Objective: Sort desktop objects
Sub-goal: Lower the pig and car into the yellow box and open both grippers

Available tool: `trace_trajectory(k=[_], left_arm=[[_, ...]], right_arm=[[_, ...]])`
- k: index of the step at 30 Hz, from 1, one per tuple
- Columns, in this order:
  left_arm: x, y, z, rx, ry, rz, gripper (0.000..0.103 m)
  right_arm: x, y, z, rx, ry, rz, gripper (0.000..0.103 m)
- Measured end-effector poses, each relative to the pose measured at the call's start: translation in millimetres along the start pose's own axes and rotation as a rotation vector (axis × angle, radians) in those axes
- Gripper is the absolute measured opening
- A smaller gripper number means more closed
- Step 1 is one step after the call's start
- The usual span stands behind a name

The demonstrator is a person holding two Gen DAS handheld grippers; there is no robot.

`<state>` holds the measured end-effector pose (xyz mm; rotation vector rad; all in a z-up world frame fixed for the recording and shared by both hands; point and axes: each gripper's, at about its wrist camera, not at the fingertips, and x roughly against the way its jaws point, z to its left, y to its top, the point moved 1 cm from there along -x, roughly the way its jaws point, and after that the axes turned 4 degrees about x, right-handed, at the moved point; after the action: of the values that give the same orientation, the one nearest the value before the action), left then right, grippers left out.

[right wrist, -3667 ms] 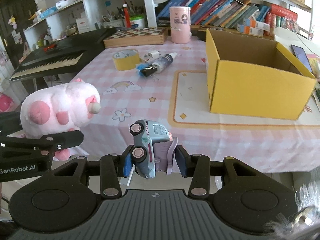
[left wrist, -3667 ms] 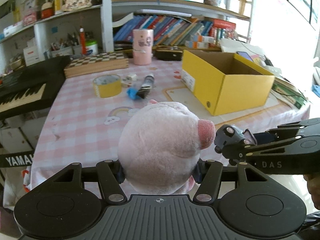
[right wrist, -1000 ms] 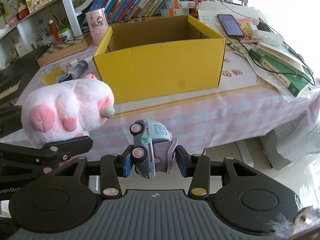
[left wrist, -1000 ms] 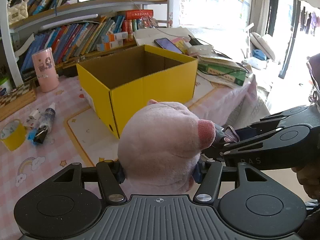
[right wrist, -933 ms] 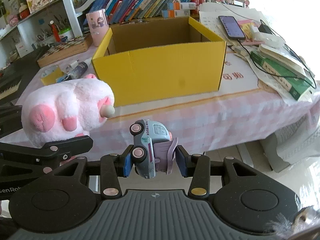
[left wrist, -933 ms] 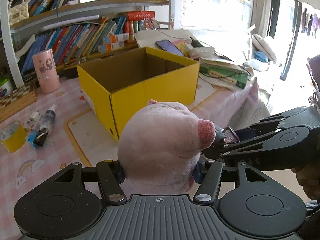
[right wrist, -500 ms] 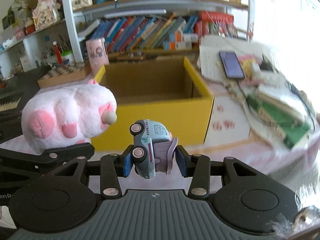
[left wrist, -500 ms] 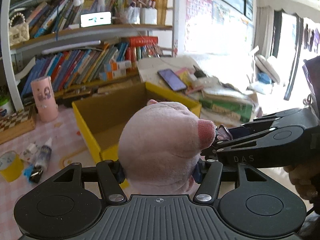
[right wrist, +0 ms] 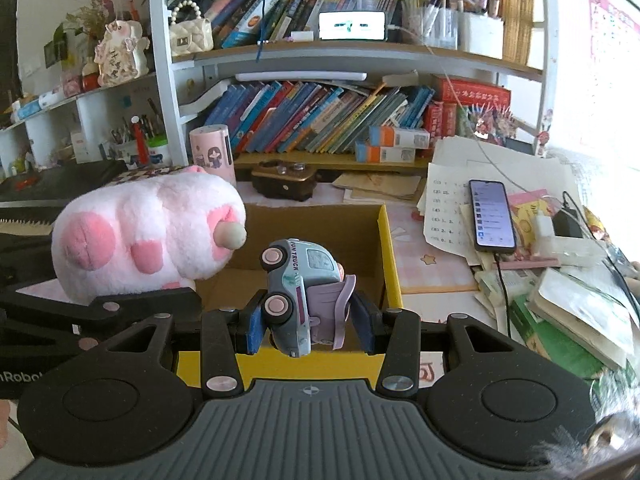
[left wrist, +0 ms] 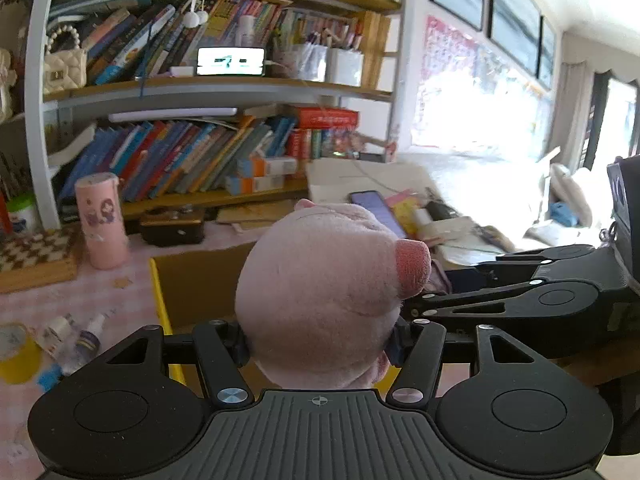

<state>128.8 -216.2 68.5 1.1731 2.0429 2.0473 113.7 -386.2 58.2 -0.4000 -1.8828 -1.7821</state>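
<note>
My left gripper is shut on a pink plush pig, which also shows at the left of the right wrist view. My right gripper is shut on a small grey-blue toy truck with pink wheels. Both grippers hang side by side over the near wall of the open yellow cardboard box. The box's brown inside shows behind the toys. In the left wrist view the box is mostly hidden by the pig, and the right gripper's arm lies just to the right.
On the pink checked table to the left lie a yellow tape roll and small bottles. A pink cup, a checkerboard and a dark case stand behind. A phone, papers and books lie to the right.
Both grippers have moved forward and up towards the yellow box, from in front of the table edge to over the box's near wall. Each still holds its toy.
</note>
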Motion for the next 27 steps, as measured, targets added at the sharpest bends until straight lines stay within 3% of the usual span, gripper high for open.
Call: trace_trajectory(k=[10,18,27], left_arm=[[-51.4,16.8,8.8,-0.016,0.129,0.066,0.060],[-110.1,8.8,28.9,0.037,0.201,0.221,0.060],[-140.6,1.1,36.9,0.026,0.246,0.345,0.061]], right_arm=[[-58.1,23.4,-21.5,0.156,0.021,0.057,0.041],[-116.8,25.8,-16.6,0.345,0.052,0.174,0.041],[-171.8,28.4,-4.0,0.622,0.117,0.311,0.041]])
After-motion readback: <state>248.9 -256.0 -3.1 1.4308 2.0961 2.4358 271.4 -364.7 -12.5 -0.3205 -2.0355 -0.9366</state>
